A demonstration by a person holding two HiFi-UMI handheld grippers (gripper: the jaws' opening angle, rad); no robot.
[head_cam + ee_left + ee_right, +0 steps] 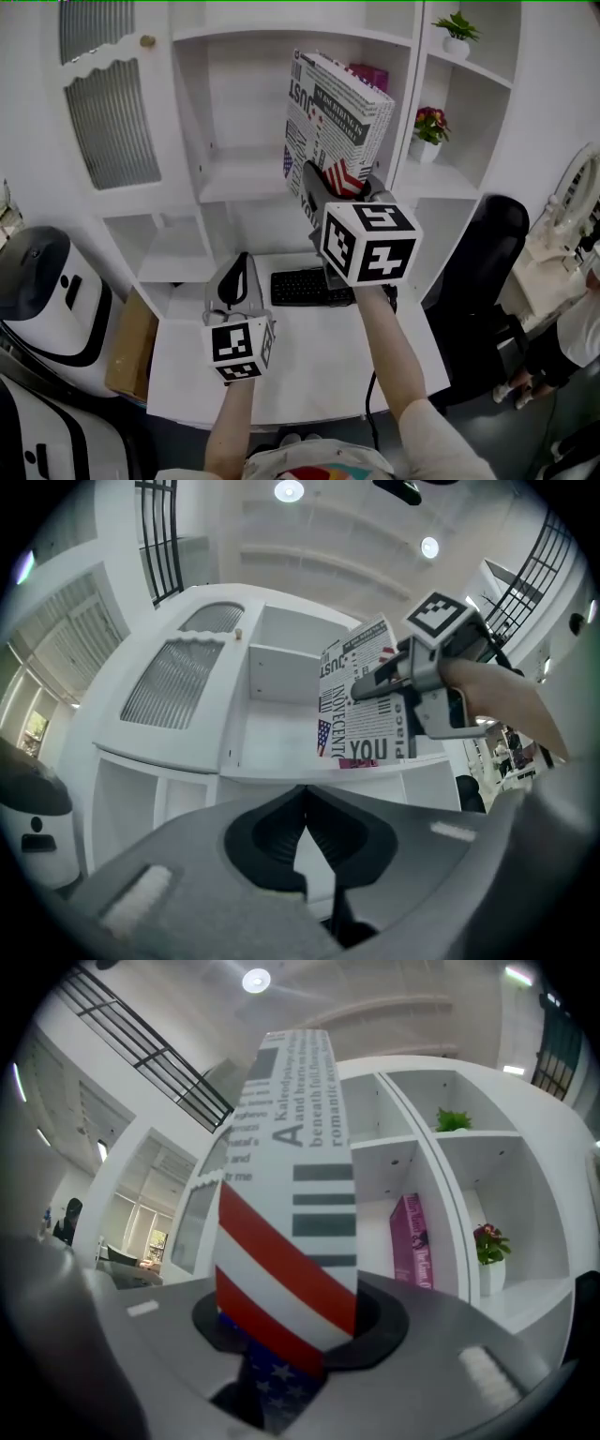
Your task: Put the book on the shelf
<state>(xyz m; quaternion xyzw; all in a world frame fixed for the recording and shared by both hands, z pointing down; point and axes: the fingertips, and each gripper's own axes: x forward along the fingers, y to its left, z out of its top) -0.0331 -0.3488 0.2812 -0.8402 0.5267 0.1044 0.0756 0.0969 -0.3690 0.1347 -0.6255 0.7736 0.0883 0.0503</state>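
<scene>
**A:** What does the book [336, 112] look like?

**B:** Its cover is printed like a newspaper, with black and white blocks of large lettering. Red and white stripes run across the lower corner, and there is a blue patch with white stars below them. It is fairly thick, and the narrow side carries text and dark bars too.

**A:** Where is it?

**B:** It is up in the air in front of the middle open compartment of the white shelf unit [246, 187]. It stands roughly upright and leans a little. A pink book [371, 75] already stands in that compartment behind it. I cannot tell whether its lower edge touches the shelf board.

**A:** Who has hold of it?

**B:** The right gripper [334, 184] does. Its jaws are partly closed and clamped on the striped lower corner, and the book rises out of them.

**A:** And the other one?

**B:** The left gripper [240, 267] hangs lower and to the left, above the desk [309, 356] near the keyboard [305, 287]. Its jaws are together with nothing between them.

**A:** Anything else nearby?

**B:** Two potted plants [431, 127] sit in the right-hand compartments.
</scene>
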